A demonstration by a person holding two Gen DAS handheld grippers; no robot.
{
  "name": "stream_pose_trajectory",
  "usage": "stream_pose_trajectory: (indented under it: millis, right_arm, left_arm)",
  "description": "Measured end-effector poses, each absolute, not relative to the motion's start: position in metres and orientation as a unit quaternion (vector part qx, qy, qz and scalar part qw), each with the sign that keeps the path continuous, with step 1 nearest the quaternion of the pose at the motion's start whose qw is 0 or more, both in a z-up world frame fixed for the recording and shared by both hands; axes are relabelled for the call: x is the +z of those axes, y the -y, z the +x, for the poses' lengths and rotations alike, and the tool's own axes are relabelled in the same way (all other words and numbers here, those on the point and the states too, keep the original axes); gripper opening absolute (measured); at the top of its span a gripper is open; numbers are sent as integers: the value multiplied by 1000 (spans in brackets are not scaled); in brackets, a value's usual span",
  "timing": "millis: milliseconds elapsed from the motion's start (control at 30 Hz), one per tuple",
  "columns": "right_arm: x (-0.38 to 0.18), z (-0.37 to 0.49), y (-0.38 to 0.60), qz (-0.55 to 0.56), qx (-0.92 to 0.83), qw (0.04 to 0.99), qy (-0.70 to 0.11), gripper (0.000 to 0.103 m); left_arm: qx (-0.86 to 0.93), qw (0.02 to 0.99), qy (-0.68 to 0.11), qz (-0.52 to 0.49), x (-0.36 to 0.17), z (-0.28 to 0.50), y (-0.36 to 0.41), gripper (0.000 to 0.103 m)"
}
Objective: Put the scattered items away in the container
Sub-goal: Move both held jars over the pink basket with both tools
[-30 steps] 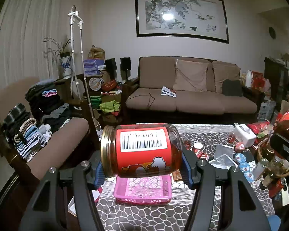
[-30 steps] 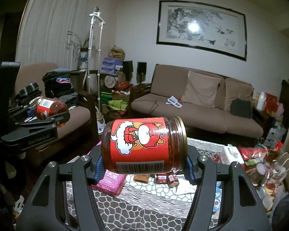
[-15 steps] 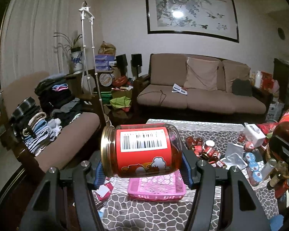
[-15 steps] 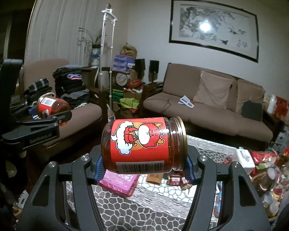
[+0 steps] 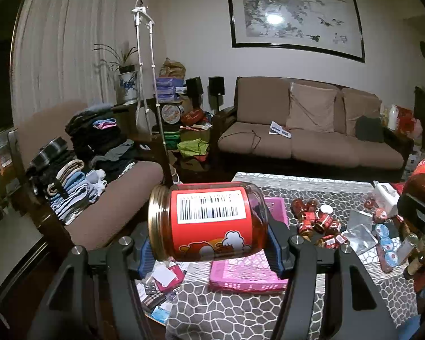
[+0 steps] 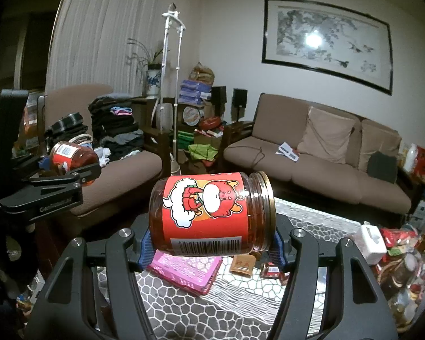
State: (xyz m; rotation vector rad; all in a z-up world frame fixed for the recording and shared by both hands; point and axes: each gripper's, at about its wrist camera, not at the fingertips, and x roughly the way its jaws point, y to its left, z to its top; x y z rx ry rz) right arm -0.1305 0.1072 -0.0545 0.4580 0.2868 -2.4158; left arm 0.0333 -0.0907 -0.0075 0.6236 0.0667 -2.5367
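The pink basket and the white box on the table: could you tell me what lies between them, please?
In the left wrist view, a cluster of small red jars lies on the table between the pink basket and the white box.

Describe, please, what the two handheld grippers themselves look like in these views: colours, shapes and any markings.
Both are matt black plastic. The left gripper and right gripper each show two angular, strut-like black fingers with round silver screw heads on top. The pads at the fingertips are blue. Seen from the side in the right wrist view, the left gripper's black body carries faint pale lettering, too small to read. No cables, hands or sleeves show.
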Motion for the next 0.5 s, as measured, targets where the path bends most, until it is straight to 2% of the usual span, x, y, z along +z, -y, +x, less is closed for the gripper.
stream_pose_trajectory:
  millis: [333,500]
  right_arm:
    - [-55,-119,-99,186,-922,319,-119,60]
    - [-50,-115,-96,190,-913,326,-157,60]
  left_arm:
    - [-937,256,-39,234,-12,41,99,62]
    - [-935,265,-39,234,-8,46,100,62]
